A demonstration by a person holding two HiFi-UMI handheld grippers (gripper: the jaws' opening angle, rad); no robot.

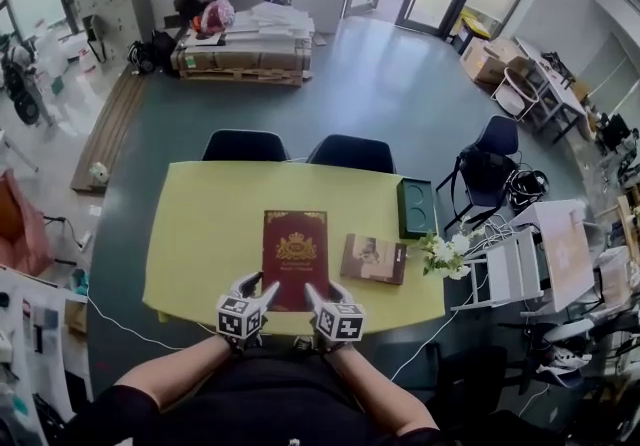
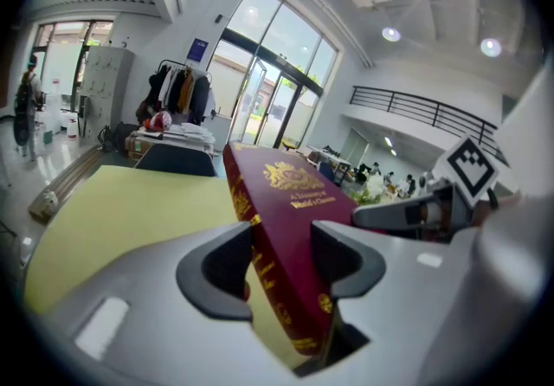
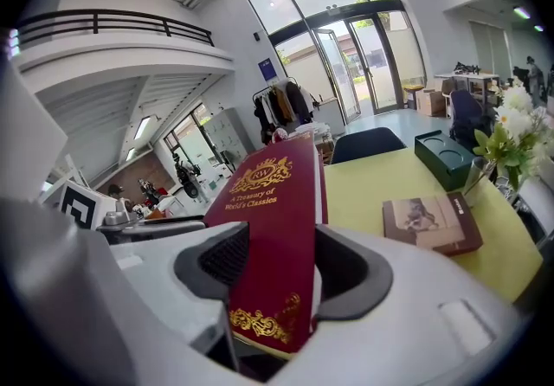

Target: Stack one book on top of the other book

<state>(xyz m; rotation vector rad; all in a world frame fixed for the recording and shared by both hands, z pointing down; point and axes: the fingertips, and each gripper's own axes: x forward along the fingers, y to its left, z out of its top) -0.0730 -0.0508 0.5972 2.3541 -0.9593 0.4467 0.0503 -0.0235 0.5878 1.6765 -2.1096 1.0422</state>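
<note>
The left tongs [image 2: 284, 265] and the right tongs [image 3: 275, 270] each pinch the near short edge of the large red book [image 1: 295, 249], one by each corner, at lower centre of the head view. Two grips spread along that edge likely share the weight of a wide, heavy volume and stop it from twisting or sagging to one side. The red book sits over the middle of the yellow desk [image 1: 200, 224]; whether its far edge rests on the desk cannot be told. The small brown book [image 1: 373, 258] lies flat just to its right, apart from it, so the stack is not yet made. Both pairs of tongs being on the red book suggests that it is the one to be carried across.

Counted: two books, two pairs of tongs, two dark chairs [image 1: 245, 145] at the desk's far side, one green box [image 1: 416, 207] and one bunch of white flowers [image 1: 440, 254] at the desk's right edge.
</note>
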